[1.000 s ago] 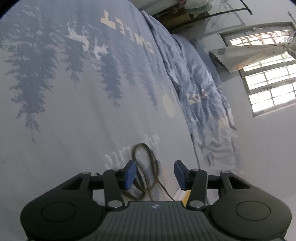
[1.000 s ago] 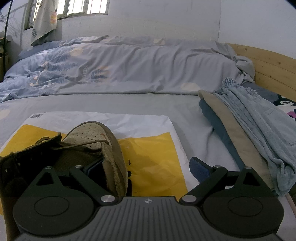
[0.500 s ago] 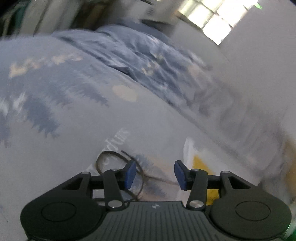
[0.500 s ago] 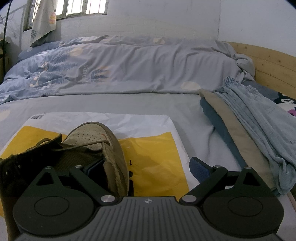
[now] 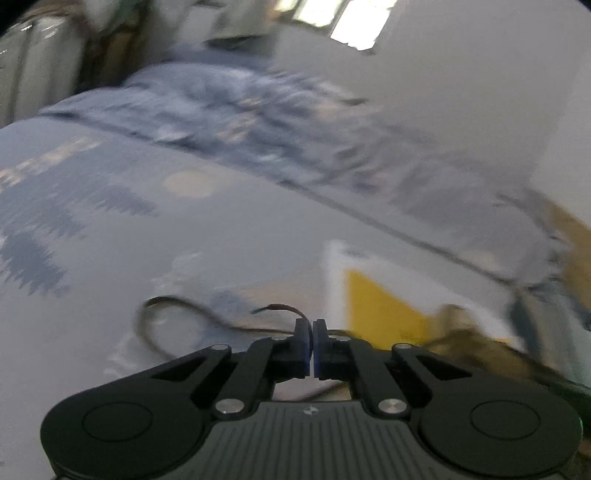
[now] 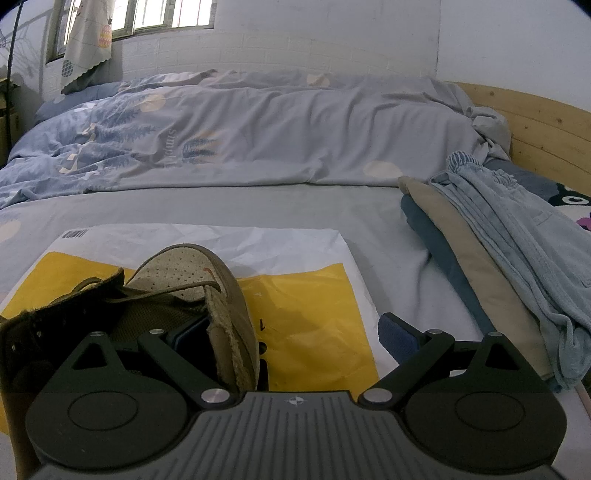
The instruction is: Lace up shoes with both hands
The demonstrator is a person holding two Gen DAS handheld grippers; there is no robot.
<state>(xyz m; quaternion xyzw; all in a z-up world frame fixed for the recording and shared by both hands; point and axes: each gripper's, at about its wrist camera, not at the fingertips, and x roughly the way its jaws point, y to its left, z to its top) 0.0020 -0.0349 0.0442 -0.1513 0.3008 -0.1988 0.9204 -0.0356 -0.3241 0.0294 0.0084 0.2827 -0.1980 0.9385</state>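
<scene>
Rough, perforated olive-tan suede shoe (image 6: 192, 291) on a crinkled, slightly glossy yellow-and-white plastic mailer bag (image 6: 310, 295); soft matt grey-blue printed cotton bedsheet (image 6: 258, 206); knotty pale wooden headboard (image 6: 539, 129); matt black ribbed plastic gripper body (image 6: 295, 435)

A lived-in home bedroom: a wide bed (image 6: 229, 206) under a pale grey-blue sheet fills the centre of the right wrist view, a rumpled duvet (image 6: 221, 133) printed with blue ferns and cream dots heaped along the far side. A pine headboard (image 6: 535, 129) curves along the right edge, above a stack of folded clothes (image 6: 498, 236) at centre right. At upper left, a barred window (image 6: 162, 18) with a short patterned curtain (image 6: 86, 44) lights a white-painted brick wall (image 6: 314, 37). The left wrist view, motion-blurred, shows the same bedding.
</scene>
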